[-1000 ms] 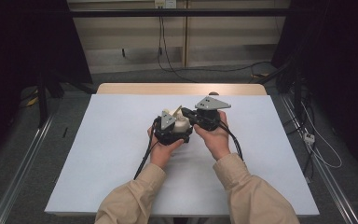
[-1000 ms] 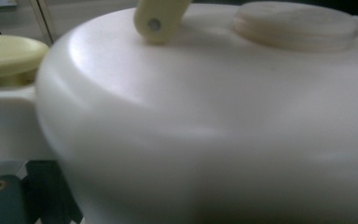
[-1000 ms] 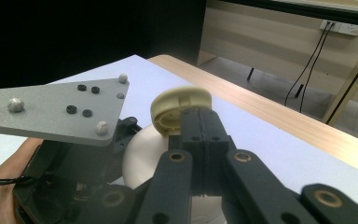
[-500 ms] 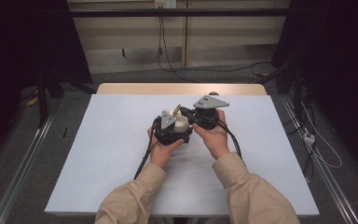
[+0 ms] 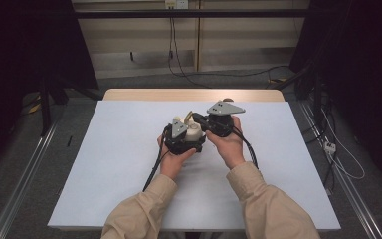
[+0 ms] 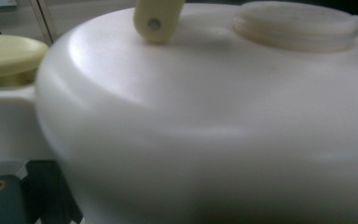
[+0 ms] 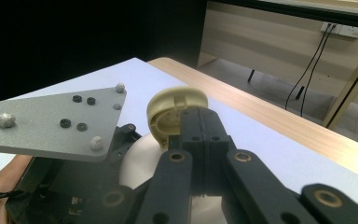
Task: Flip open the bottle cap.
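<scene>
A white rounded container (image 5: 195, 133) (image 6: 214, 130) is held off the table between the two hands. My left gripper (image 5: 189, 137) is shut on its body; the container sits so close to the left gripper view that it blocks the jaws. Its cream hinged lid (image 5: 188, 117) (image 7: 170, 114) (image 6: 9, 53) stands flipped up. My right gripper (image 5: 200, 123) (image 7: 200, 122) comes in from the right, jaws pressed together on the lid's edge. In the right gripper view the left gripper's grey plate (image 7: 51, 123) lies beside the container (image 7: 135, 163).
The white table top (image 5: 104, 164) lies under both hands, with a wooden strip (image 5: 194, 94) along its far edge. Cables (image 5: 338, 154) run over the floor to the right. Metal rails (image 5: 20, 189) flank the table.
</scene>
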Demonstrator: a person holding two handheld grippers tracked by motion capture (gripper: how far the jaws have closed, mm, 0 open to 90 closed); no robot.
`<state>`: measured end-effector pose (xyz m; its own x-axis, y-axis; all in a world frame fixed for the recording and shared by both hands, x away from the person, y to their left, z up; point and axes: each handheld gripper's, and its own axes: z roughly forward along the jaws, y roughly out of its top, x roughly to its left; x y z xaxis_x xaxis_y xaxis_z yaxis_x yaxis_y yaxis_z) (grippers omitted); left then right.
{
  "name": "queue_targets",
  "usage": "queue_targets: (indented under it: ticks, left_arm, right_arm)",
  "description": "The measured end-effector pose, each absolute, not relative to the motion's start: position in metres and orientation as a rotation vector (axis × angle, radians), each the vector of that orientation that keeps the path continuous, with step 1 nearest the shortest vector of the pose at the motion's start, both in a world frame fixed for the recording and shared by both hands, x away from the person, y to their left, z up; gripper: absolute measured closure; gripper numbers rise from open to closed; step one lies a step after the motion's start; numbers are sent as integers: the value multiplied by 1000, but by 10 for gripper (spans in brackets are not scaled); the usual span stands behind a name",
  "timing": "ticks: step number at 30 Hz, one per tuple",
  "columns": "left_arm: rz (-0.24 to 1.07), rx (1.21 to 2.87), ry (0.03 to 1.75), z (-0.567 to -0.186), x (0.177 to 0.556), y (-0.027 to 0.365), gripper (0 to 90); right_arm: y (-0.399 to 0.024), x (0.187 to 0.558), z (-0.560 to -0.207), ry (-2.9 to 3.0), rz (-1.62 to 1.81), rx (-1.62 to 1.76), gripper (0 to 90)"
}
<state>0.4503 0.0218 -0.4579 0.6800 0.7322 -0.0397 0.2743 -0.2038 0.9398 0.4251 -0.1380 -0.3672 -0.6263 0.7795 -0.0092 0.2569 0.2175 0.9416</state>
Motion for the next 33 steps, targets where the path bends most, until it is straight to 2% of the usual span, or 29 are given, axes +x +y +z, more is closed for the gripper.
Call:
queue_targets:
  ticks: [33]
  left_arm:
    - [511,1776,804,-458,450,22,52]
  right_arm:
    - [-134,429,-367,2003,1417,947,900]
